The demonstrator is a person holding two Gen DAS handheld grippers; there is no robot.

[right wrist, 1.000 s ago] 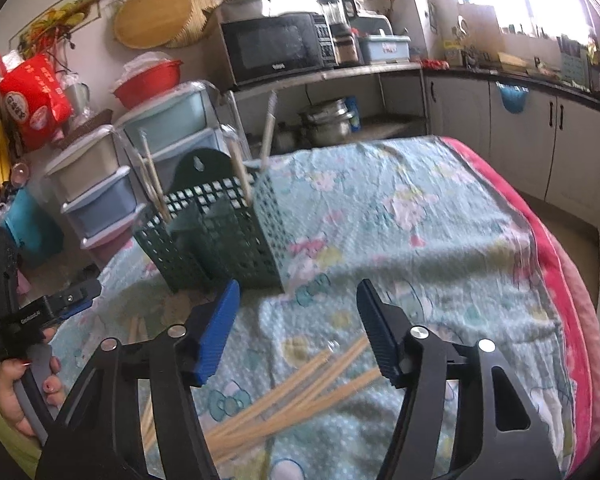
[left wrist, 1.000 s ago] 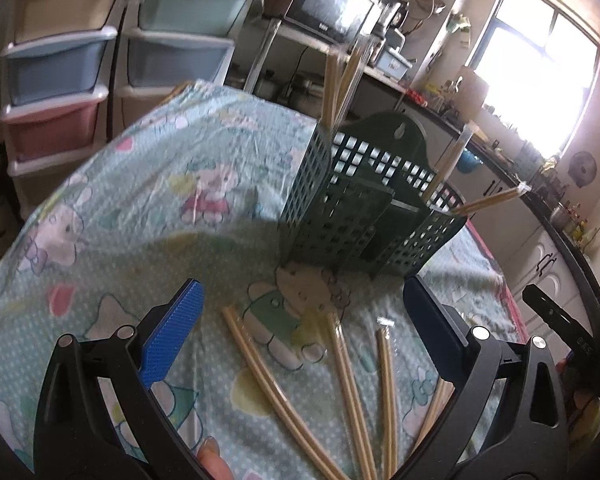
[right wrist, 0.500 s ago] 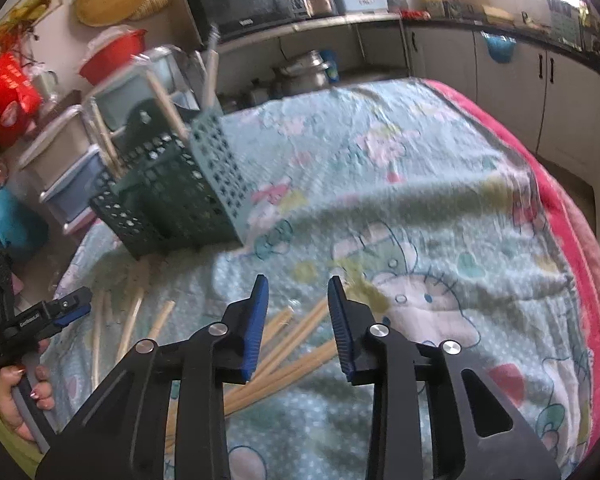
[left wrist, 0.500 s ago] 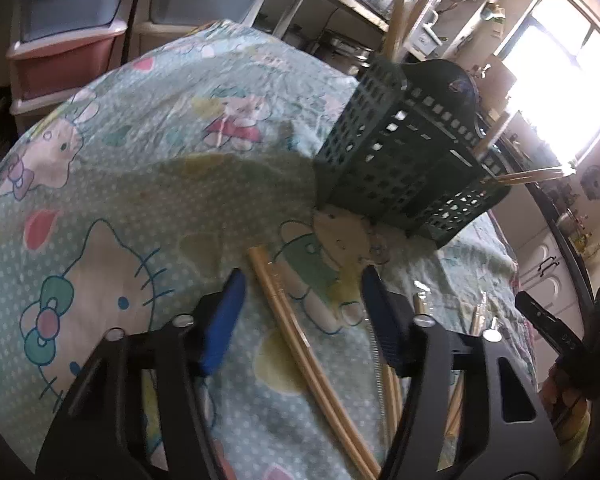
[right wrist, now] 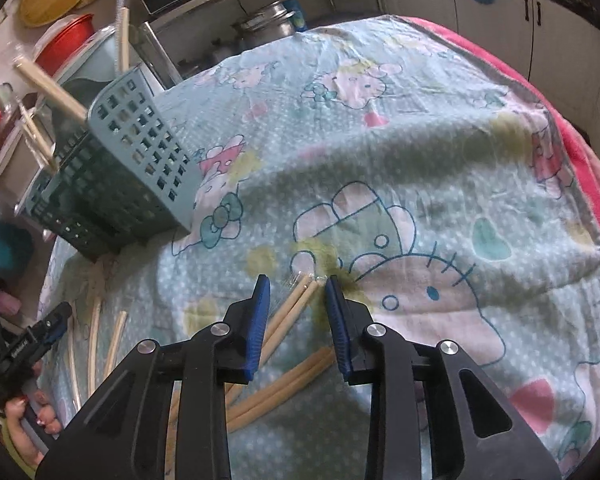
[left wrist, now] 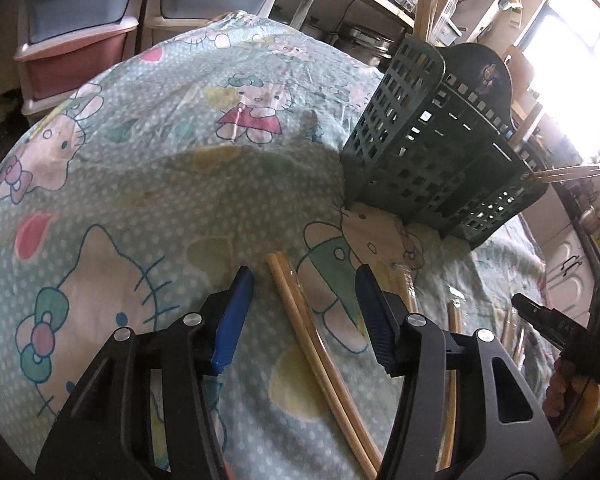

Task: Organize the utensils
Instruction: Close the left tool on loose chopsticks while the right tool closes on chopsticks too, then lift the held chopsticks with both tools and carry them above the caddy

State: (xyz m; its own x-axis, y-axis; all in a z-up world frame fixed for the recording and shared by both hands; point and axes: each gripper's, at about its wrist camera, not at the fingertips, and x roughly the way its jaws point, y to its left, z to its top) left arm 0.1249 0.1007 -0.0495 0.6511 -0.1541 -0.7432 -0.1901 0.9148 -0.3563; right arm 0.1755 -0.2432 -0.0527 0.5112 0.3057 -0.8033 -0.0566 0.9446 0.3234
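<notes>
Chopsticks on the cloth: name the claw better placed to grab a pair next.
Right. The right claw has narrowed closely around a wrapped chopstick pair. The left claw straddles its pair with wider gaps.

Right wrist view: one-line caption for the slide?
Right gripper jaws open, straddling a wrapped chopstick pair on the cartoon tablecloth, green utensil basket behind.
</notes>
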